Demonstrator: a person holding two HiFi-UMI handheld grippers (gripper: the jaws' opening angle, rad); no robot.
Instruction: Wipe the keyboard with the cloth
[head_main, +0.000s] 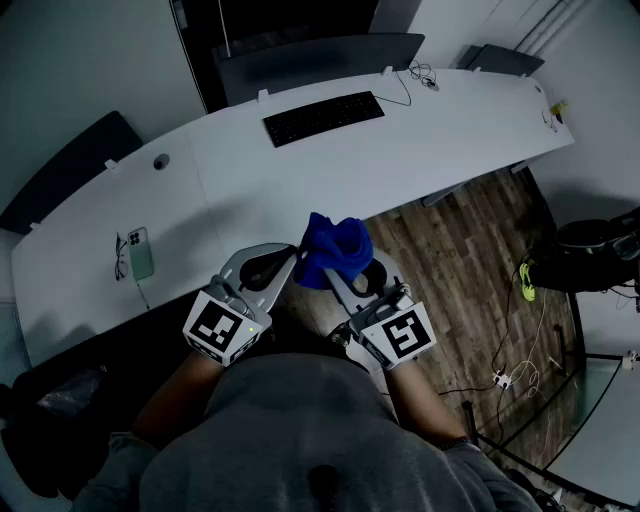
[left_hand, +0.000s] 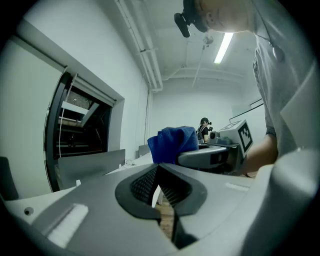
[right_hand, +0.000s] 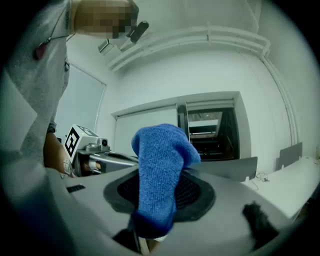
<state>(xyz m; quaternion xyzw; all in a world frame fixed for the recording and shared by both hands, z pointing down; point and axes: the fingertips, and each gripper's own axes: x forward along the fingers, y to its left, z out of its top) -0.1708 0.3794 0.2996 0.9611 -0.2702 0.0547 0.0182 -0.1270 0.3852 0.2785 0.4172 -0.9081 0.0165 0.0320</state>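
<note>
The long white desk carries the black keyboard near its far edge. The right gripper is held short of the desk (over the wood floor), its jaws pinching the blue cloth. Just beside it, the left gripper has its jaws pressed together on nothing.

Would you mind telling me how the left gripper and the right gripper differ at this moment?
The right gripper is shut on the blue cloth, while the left gripper is shut with nothing between its jaws. The right gripper's tip is buried in the cloth; the left gripper's tip is bare, beside it. Both are held close to the person, short of the desk and away from the keyboard.
</note>
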